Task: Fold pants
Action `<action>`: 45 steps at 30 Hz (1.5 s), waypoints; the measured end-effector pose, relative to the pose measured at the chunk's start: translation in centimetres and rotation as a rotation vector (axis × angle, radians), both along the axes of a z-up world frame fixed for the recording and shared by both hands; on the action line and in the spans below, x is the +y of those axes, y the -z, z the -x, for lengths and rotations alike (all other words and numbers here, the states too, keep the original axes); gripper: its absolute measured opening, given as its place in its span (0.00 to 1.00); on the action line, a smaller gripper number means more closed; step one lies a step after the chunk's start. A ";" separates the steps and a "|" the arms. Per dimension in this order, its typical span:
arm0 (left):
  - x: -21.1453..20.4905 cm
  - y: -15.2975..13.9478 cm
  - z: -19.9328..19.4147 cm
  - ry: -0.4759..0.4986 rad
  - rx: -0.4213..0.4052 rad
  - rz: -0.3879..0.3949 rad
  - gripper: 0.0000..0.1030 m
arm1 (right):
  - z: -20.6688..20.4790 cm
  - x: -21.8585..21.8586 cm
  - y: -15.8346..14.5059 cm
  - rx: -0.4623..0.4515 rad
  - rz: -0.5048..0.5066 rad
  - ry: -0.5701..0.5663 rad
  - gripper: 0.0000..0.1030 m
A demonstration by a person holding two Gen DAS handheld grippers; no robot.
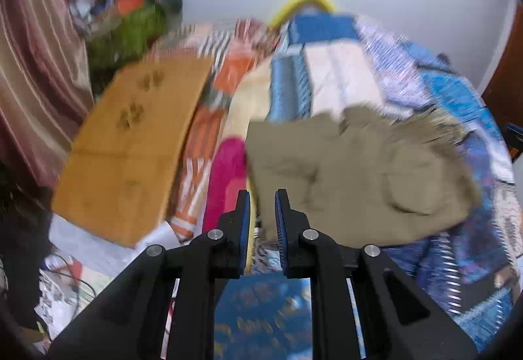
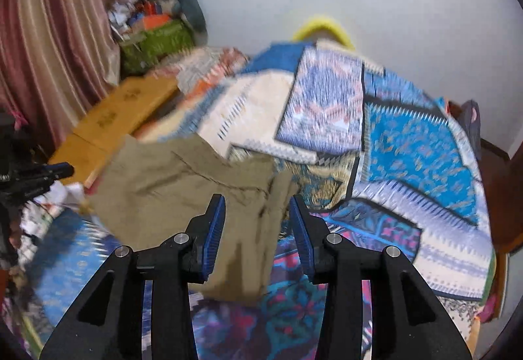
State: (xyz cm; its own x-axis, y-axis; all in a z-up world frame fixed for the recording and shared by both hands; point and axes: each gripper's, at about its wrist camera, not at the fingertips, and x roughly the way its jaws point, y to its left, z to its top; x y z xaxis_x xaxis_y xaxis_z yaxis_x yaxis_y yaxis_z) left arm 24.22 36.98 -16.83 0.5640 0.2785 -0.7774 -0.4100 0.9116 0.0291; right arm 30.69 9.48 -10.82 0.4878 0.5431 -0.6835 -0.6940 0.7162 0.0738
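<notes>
The khaki pants (image 2: 183, 193) lie in a bunched, partly folded heap on the bed's patterned blanket (image 2: 418, 144), not yet neat, while the left hand-held gripper (image 1: 262, 196) and the right hand-held gripper (image 2: 257, 201) both hover open and empty.

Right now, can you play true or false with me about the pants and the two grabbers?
1. The pants are khaki. True.
2. The pants lie on a bare wooden floor. False: they lie on a patterned blue bedspread.
3. The right gripper is open. True.
4. The left gripper is holding a yellow board. False: its jaws hold nothing; the board lies off to the side.
5. A striped curtain hangs at the left. True.
</notes>
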 end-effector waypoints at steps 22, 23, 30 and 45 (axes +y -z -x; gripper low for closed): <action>-22.7 -21.9 22.7 0.169 -0.578 -0.184 0.19 | 24.2 -10.4 -14.9 -0.318 -0.410 -0.151 0.36; -23.2 -21.9 23.3 0.169 -0.588 -0.185 0.25 | 24.5 -10.6 -14.9 -0.326 -0.414 -0.150 0.37; -25.8 -21.3 26.4 0.146 -0.638 -0.213 0.64 | 27.8 -12.4 -14.6 -0.428 -0.438 -0.095 0.69; -27.4 -20.4 27.8 0.136 -0.668 -0.236 1.00 | 28.8 -13.2 -14.2 -0.482 -0.427 -0.013 1.00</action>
State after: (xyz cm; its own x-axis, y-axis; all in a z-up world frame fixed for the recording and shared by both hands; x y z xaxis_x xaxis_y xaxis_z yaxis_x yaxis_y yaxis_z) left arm -3.60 9.56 3.60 0.9395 0.2900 -0.1823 -0.2924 0.9562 0.0144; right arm 1.86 -3.67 3.34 0.6777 0.7268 -0.1116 -0.7289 0.6840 0.0288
